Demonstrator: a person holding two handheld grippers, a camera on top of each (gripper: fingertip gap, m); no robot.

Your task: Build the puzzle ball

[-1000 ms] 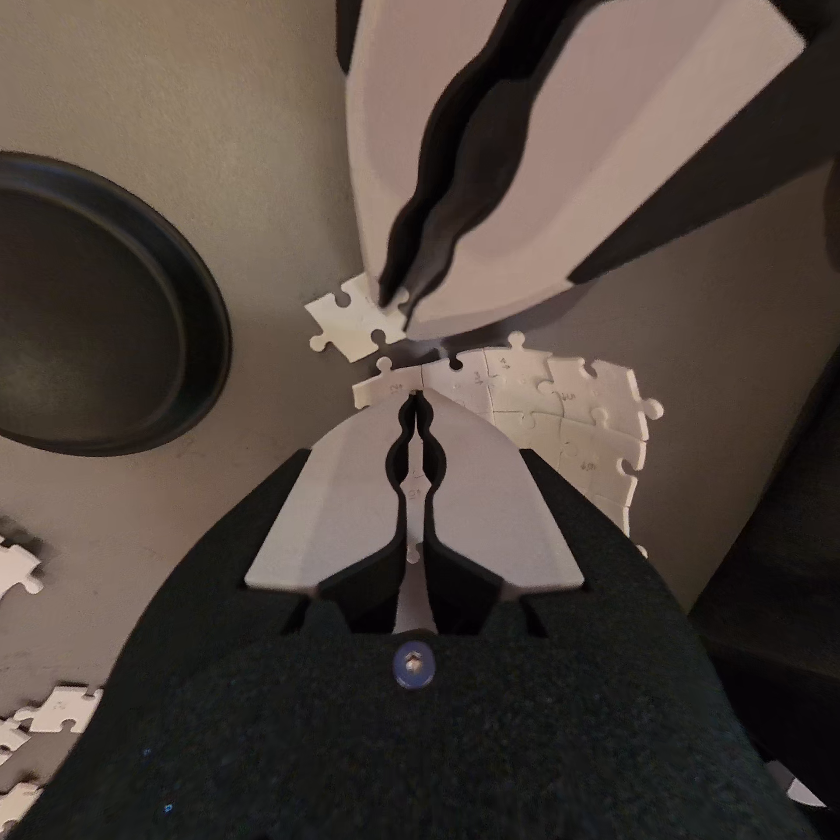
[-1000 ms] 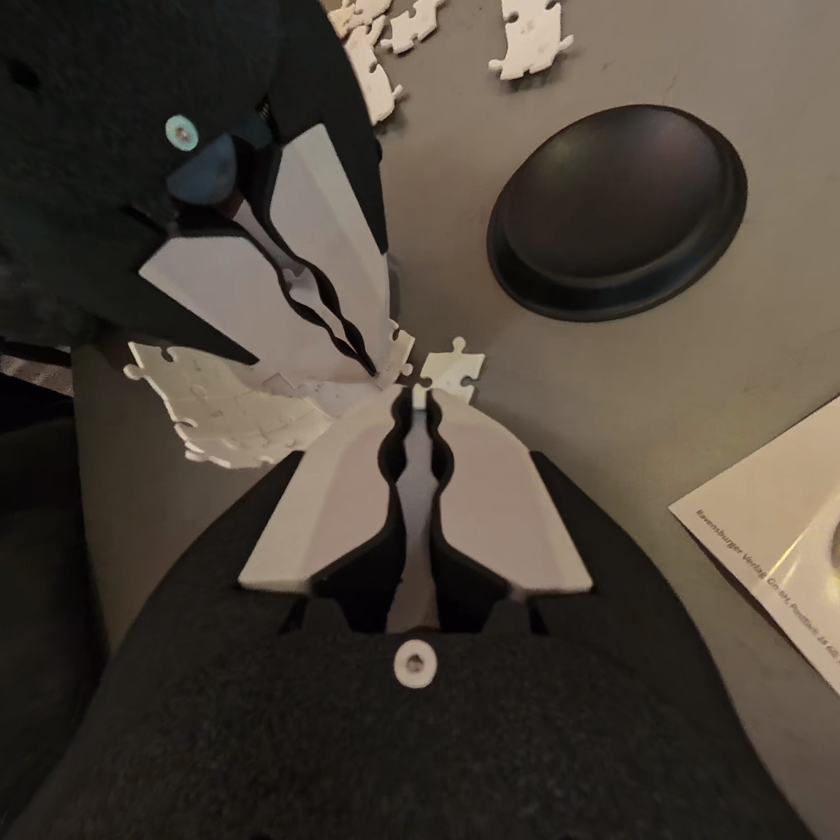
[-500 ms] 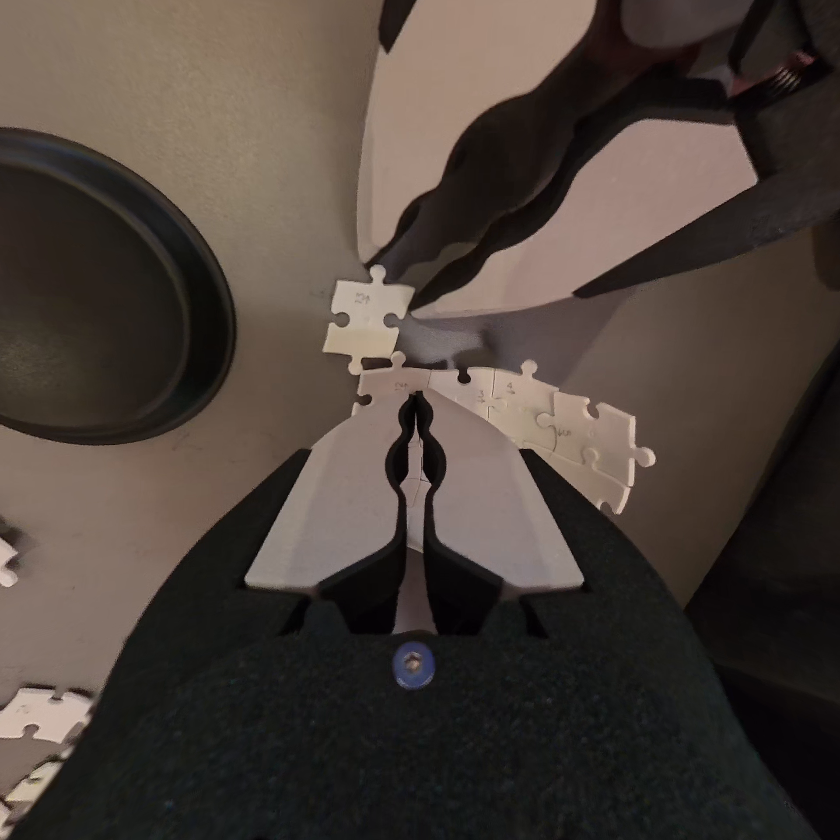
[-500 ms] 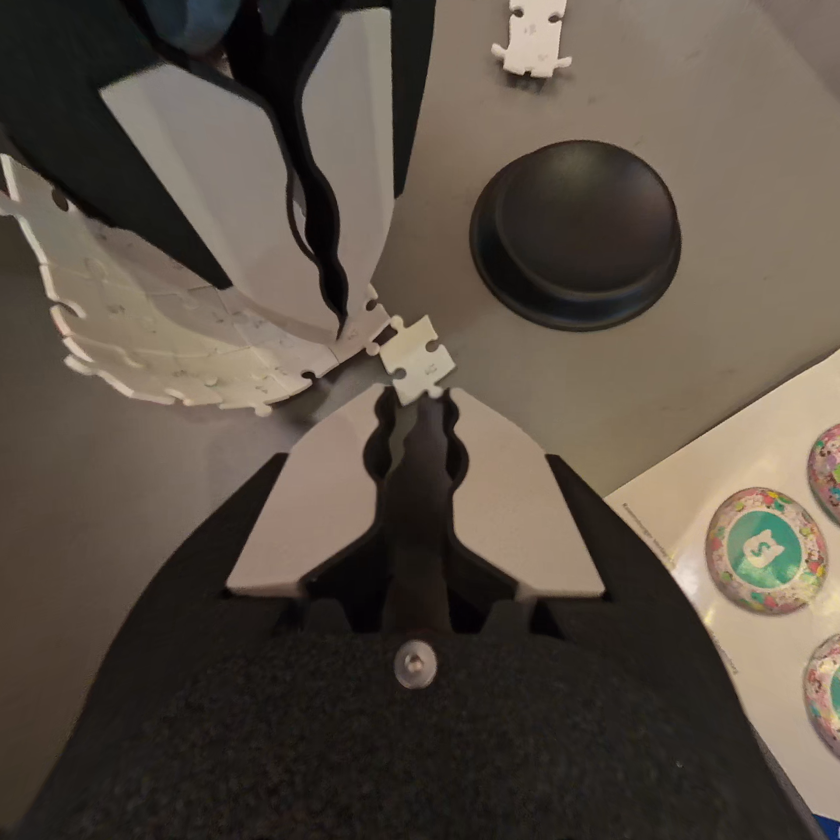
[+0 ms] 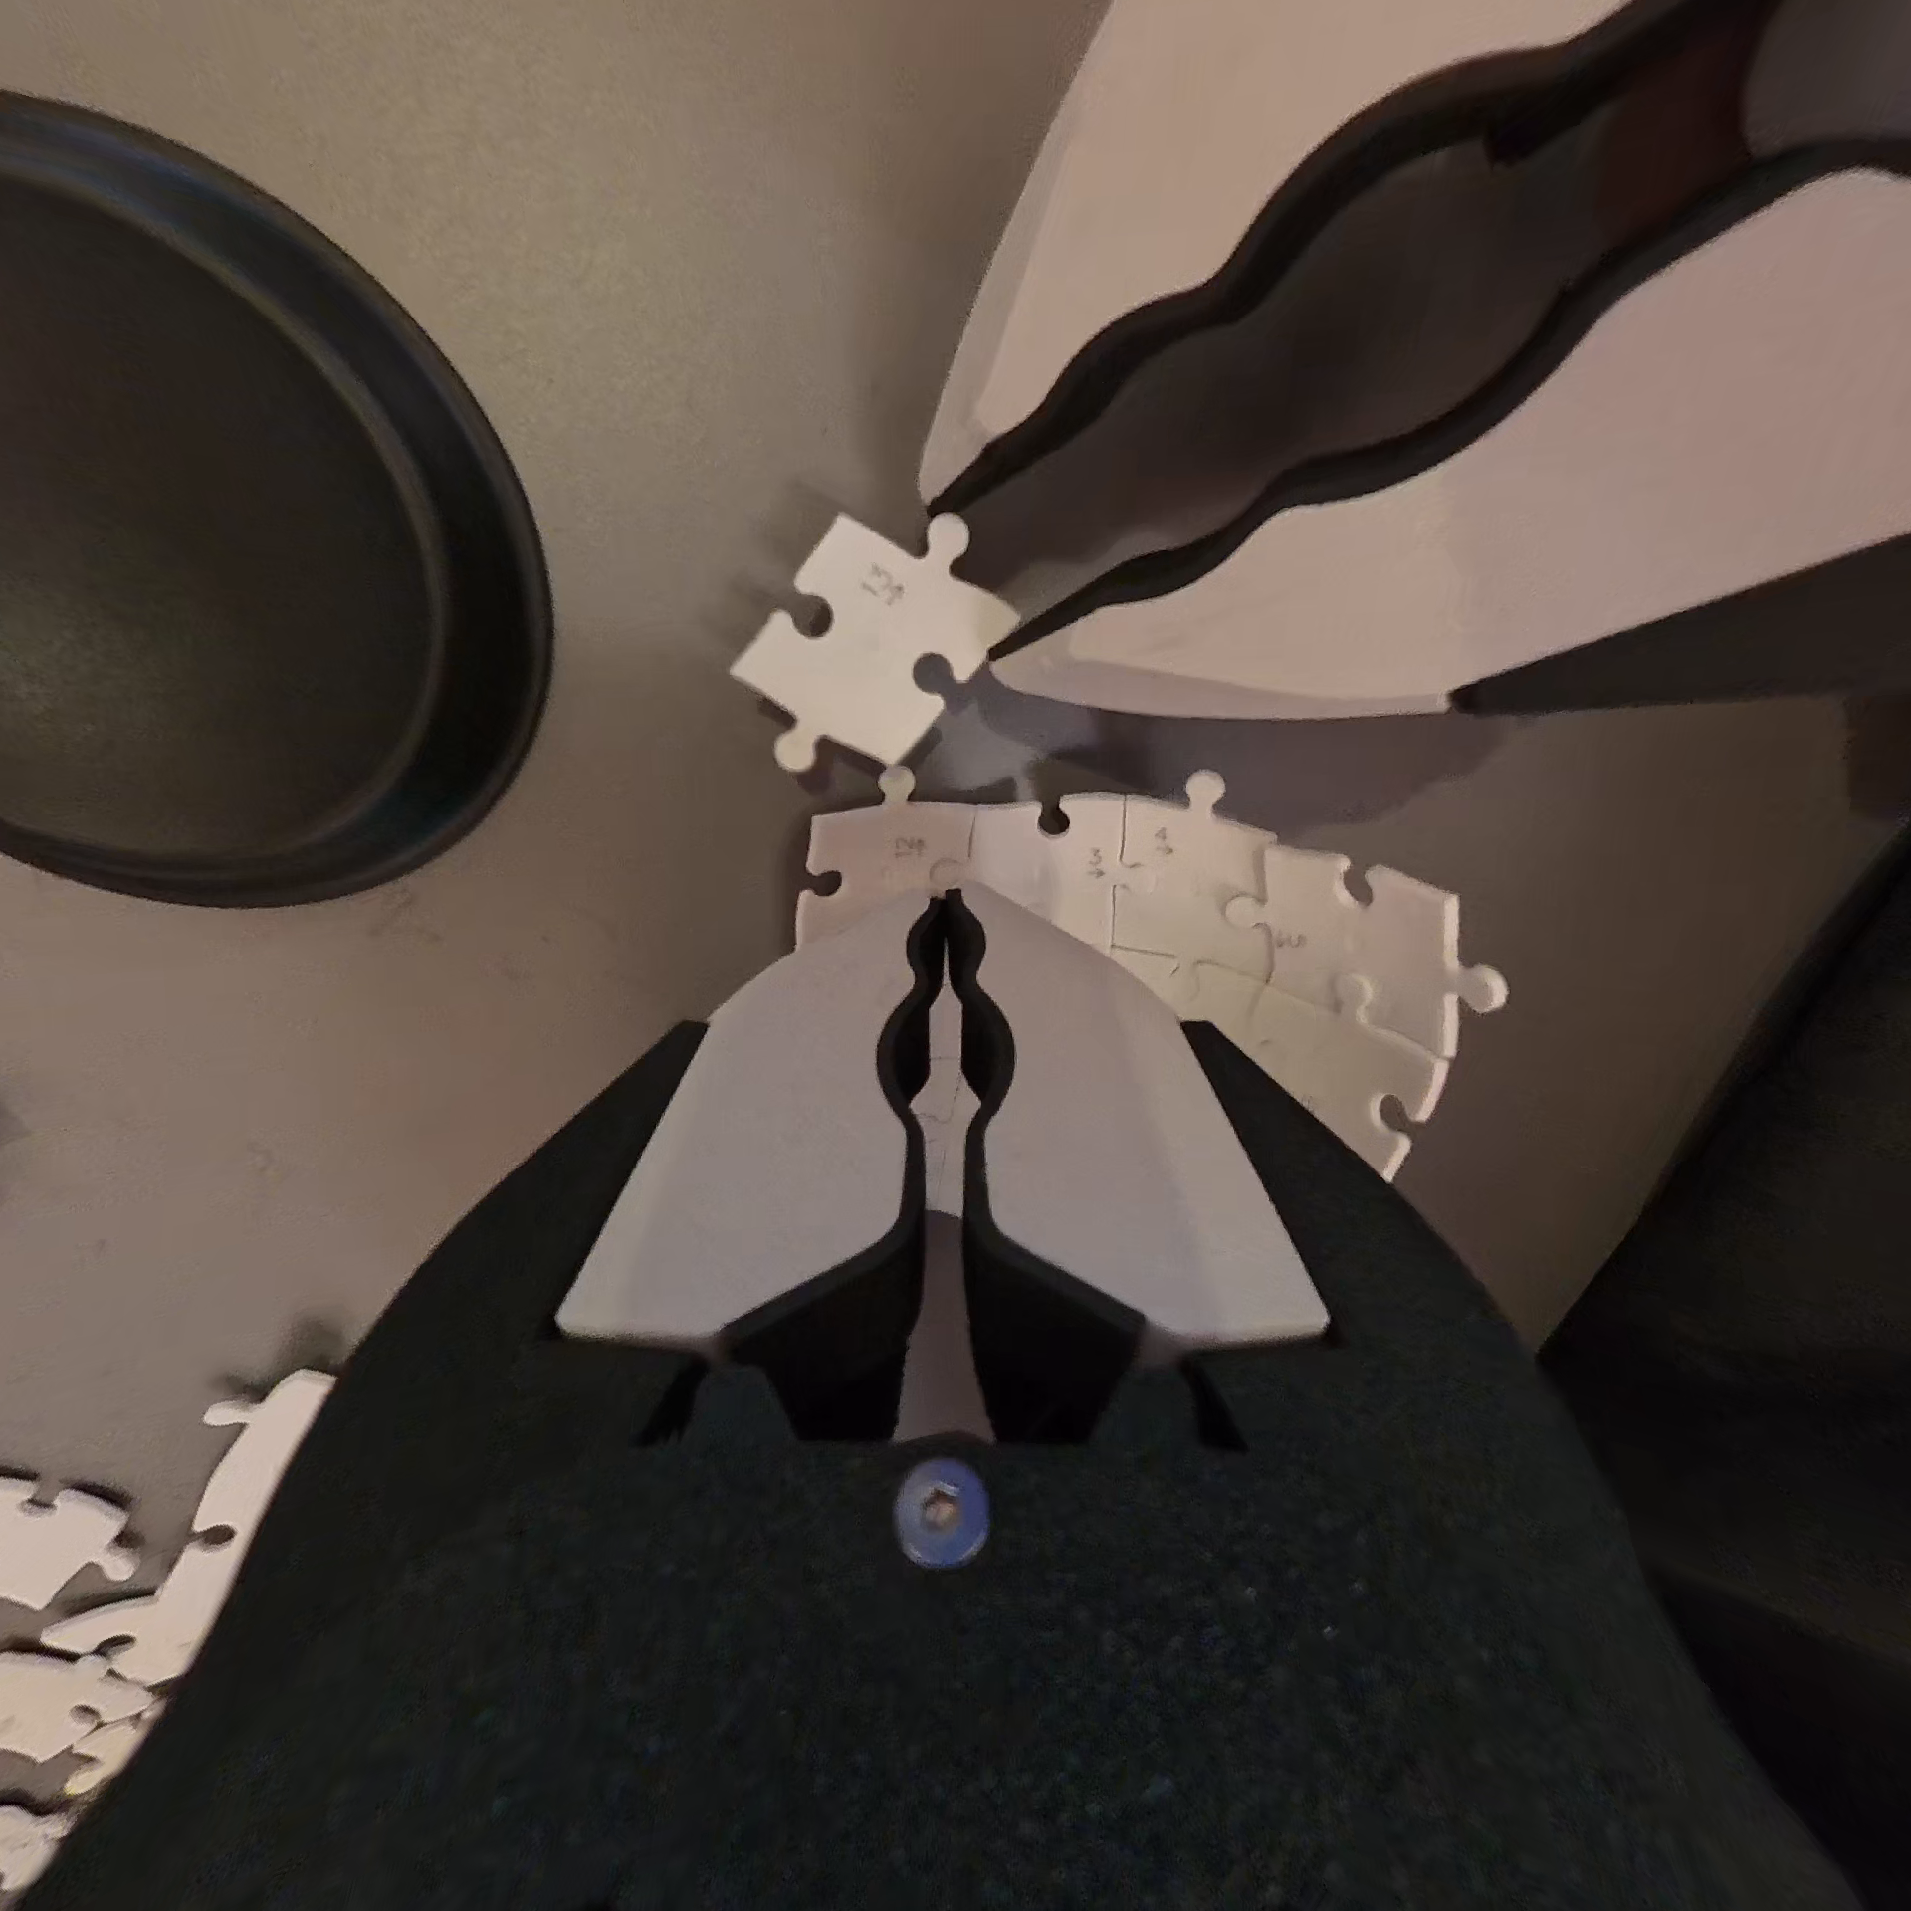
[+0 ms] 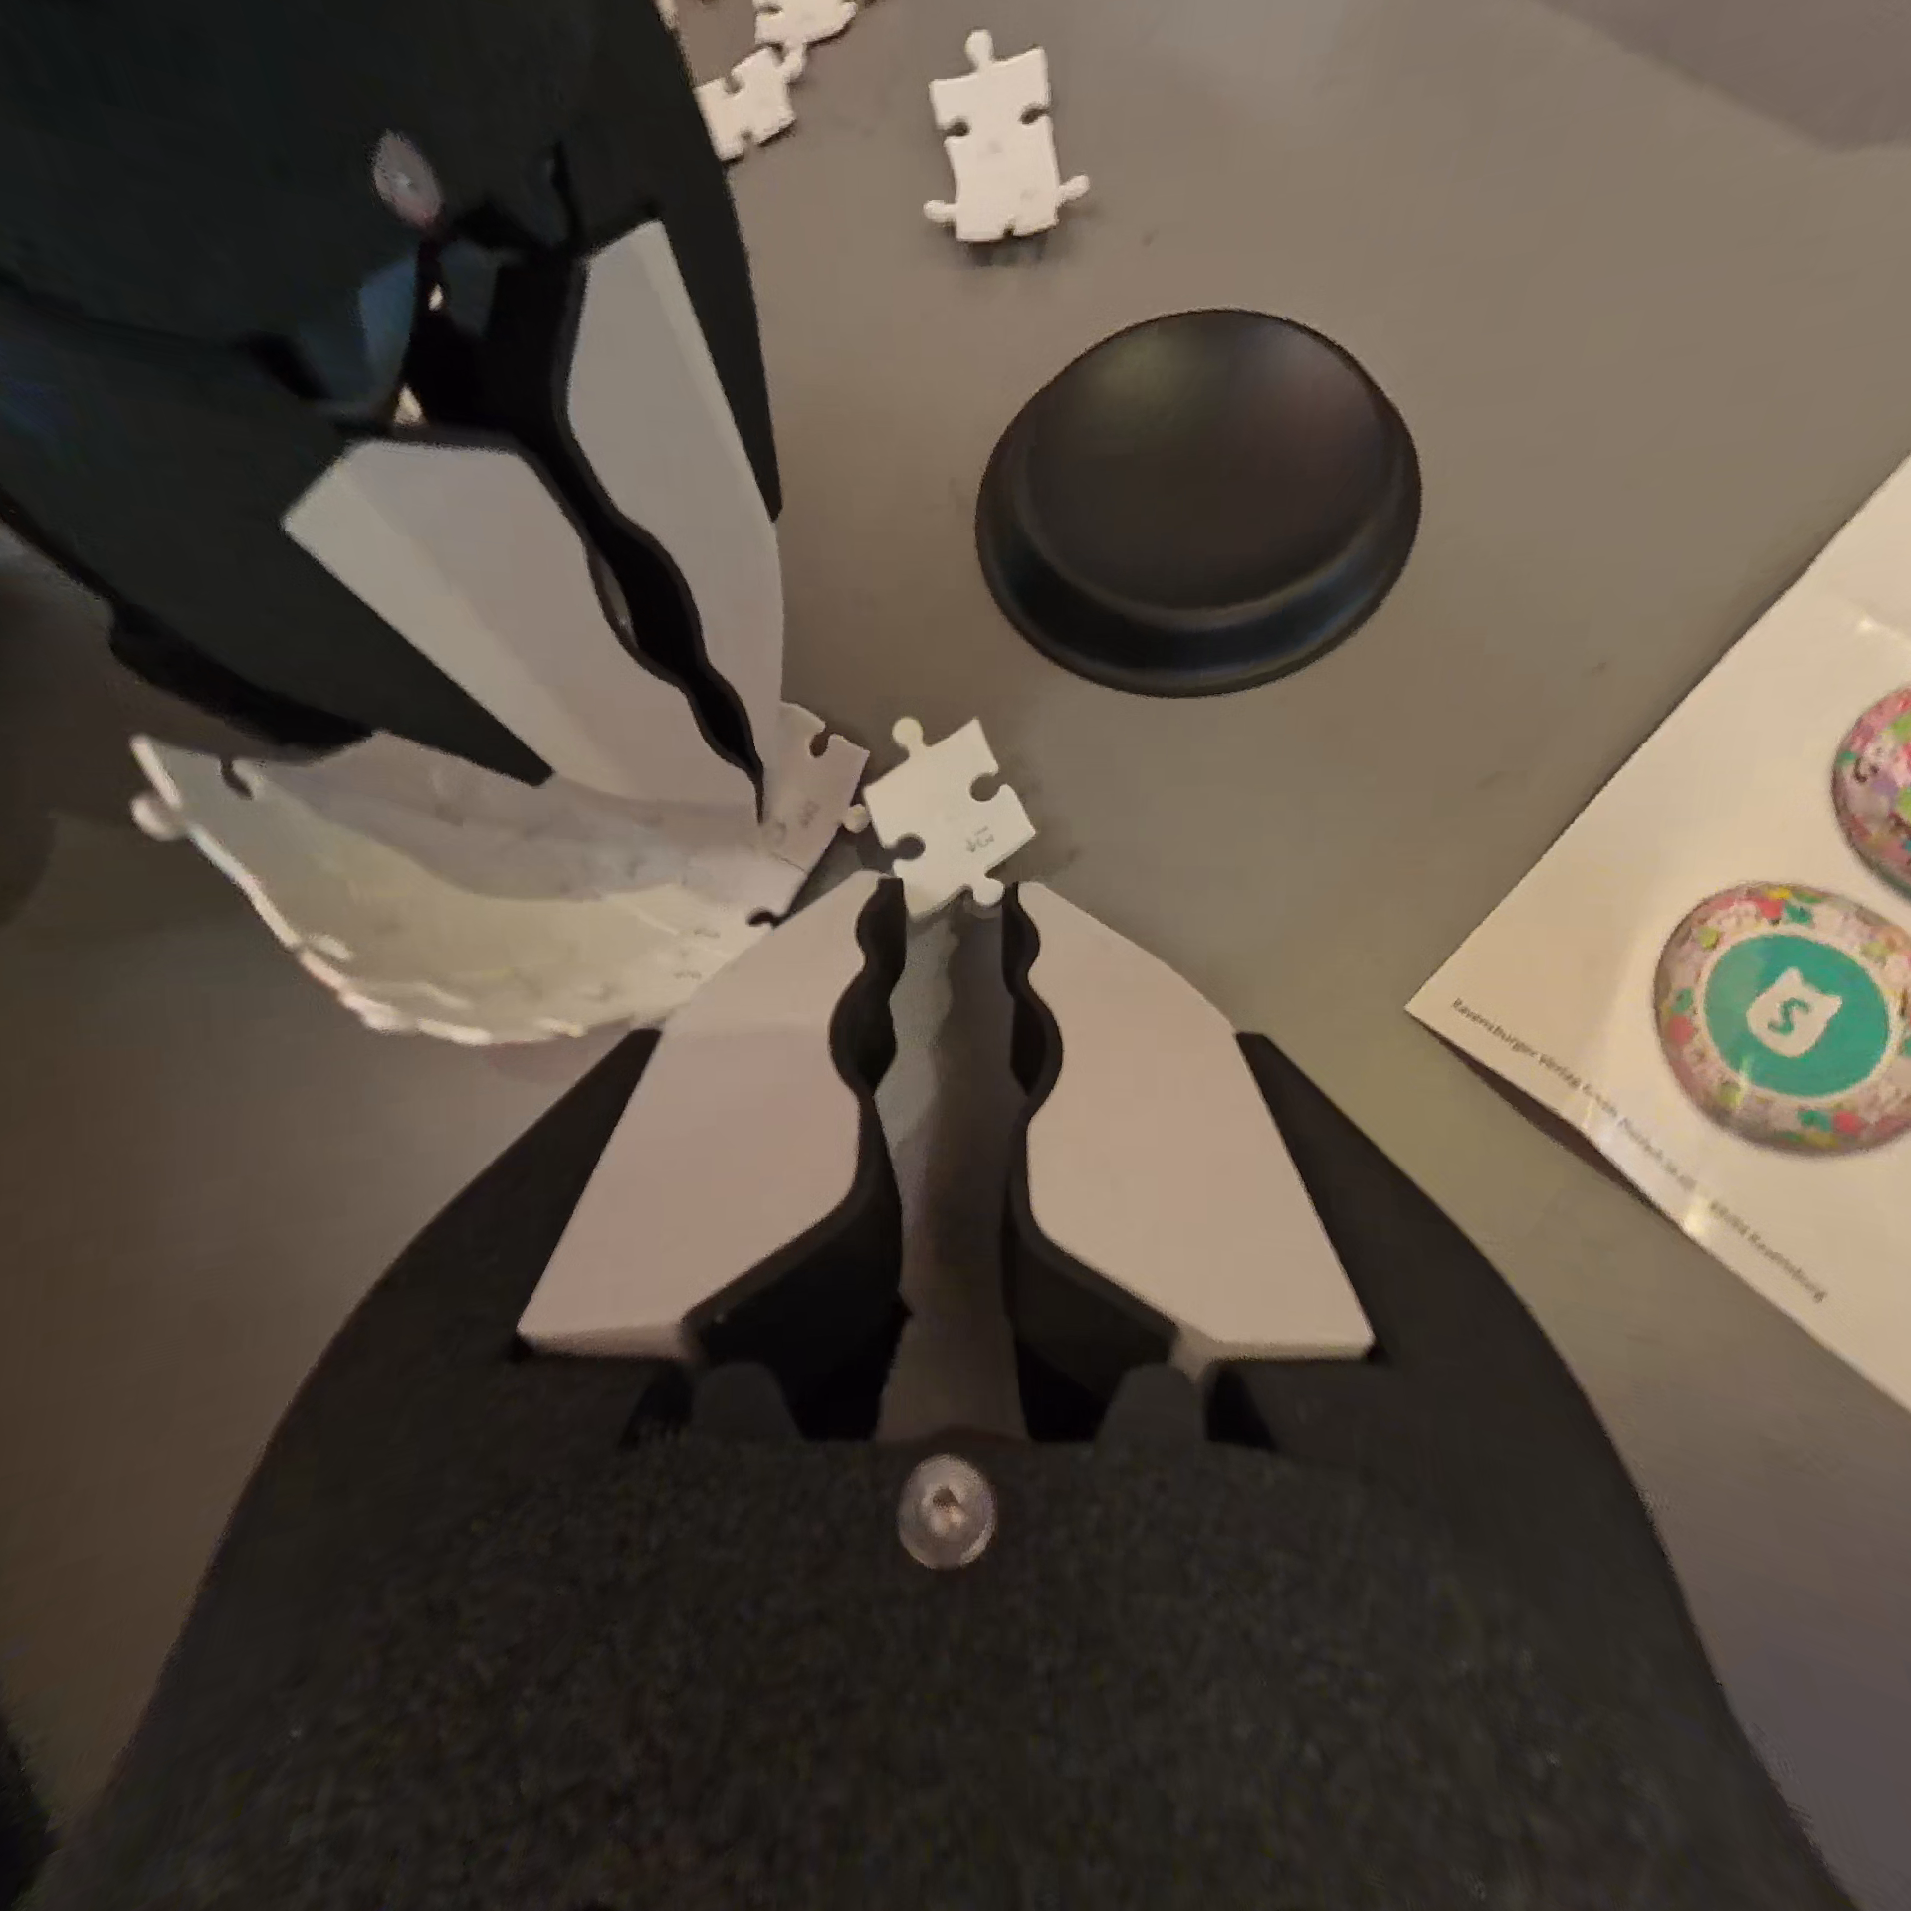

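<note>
White curved shell (image 5: 1241, 931) clamped in left gripper (image 5: 946, 900), partly hidden; right gripper (image 6: 951, 910) parted.

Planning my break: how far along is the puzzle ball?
Early. Done: one curved section of joined white pieces, clamped in the left tongs. In hand: a single piece at the tips of the right tongs, which stand apart, beside the section's edge but not joined. Left: loose pieces on the table; the black stand sits unused.

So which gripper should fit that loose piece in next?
Probably the right gripper: its open fingers already bracket the single puzzle piece, while the left gripper is shut on the curved assembled section.
</note>
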